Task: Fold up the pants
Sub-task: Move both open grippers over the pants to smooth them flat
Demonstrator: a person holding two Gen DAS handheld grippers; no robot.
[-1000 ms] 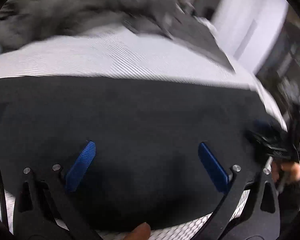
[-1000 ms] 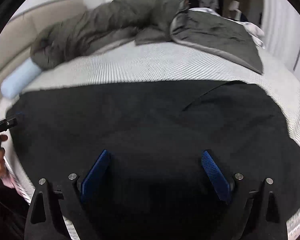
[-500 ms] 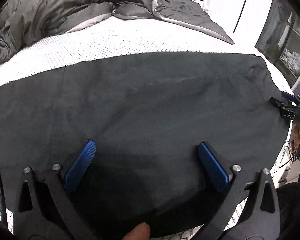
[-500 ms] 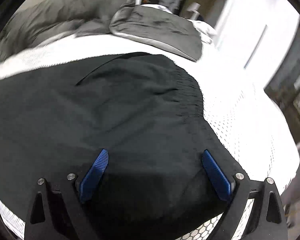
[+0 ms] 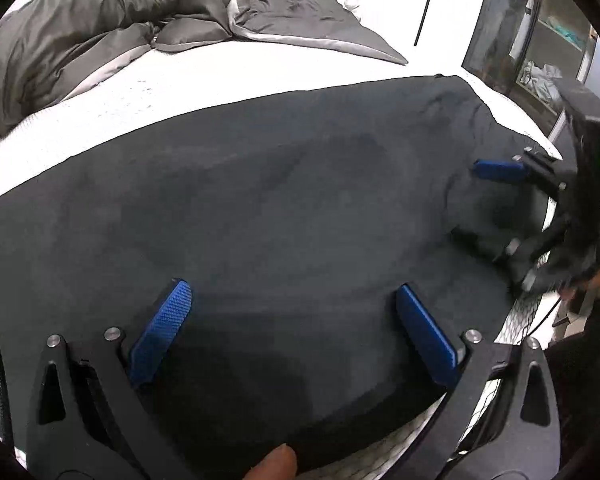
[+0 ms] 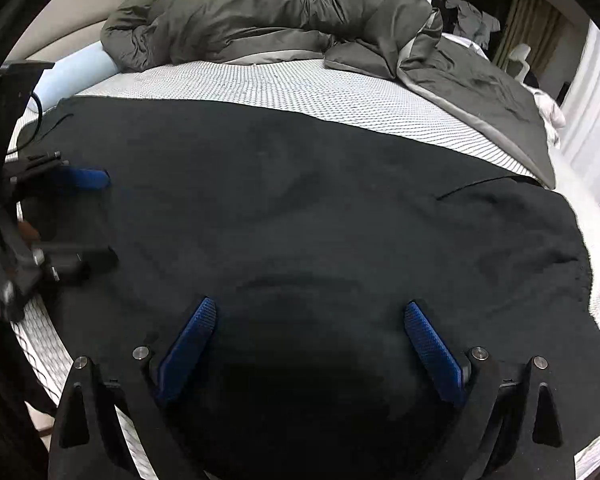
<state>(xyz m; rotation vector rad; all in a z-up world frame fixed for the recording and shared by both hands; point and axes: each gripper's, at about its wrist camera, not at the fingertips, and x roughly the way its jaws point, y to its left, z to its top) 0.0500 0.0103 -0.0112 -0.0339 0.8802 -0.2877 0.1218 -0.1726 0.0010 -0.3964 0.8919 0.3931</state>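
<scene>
Black pants (image 5: 280, 180) lie spread flat across the white bed, running left to right in both views (image 6: 300, 200). My left gripper (image 5: 292, 288) is open low over the pants' near edge, blue pads wide apart, nothing between them. My right gripper (image 6: 310, 304) is open the same way over the dark cloth near the front edge. In the left wrist view the right gripper (image 5: 476, 204) shows at the pants' right end, jaws apart over the fabric. From the right wrist view the left gripper (image 6: 108, 218) reaches in over the left end, also open.
A bunched grey duvet (image 6: 260, 12) fills the far side of the bed (image 5: 180, 92). A light blue bolster (image 6: 76, 72) lies at the far left. Shelving (image 5: 540, 40) stands off the bed's right side. A thumb tip (image 5: 274, 464) shows at the bottom edge.
The right wrist view swung right toward the waist end, then back left. Both grippers have come in over the two ends of the pants. Jaws stayed open.
</scene>
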